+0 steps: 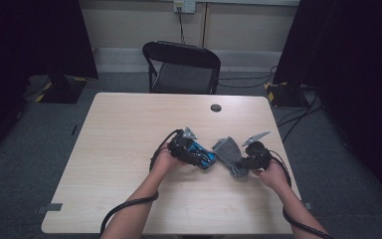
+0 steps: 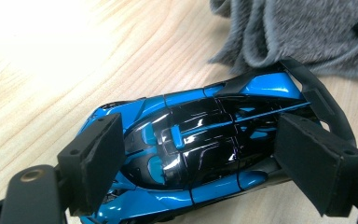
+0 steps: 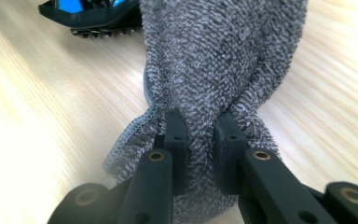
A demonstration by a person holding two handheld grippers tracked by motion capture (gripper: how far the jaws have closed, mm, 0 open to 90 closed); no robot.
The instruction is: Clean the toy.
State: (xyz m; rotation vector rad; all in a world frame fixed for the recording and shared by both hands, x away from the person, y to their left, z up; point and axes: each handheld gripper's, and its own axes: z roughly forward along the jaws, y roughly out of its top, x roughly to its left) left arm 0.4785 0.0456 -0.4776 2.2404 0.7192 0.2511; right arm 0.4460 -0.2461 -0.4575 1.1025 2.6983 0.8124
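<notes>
Your left gripper (image 2: pixel 200 154) clamps the blue and black toy car (image 2: pixel 205 144) across its body, one pad on each side, and the car sits low over the table (image 1: pixel 129 149) near its middle, its rear wing touching the grey cloth (image 2: pixel 303 32). Your right gripper (image 3: pixel 200 135) has its jaws drawn narrow, pinching a bunched fold of the cloth, which rises from the pads toward the car's rear. In the high view both hands sit close together, car left, cloth right.
</notes>
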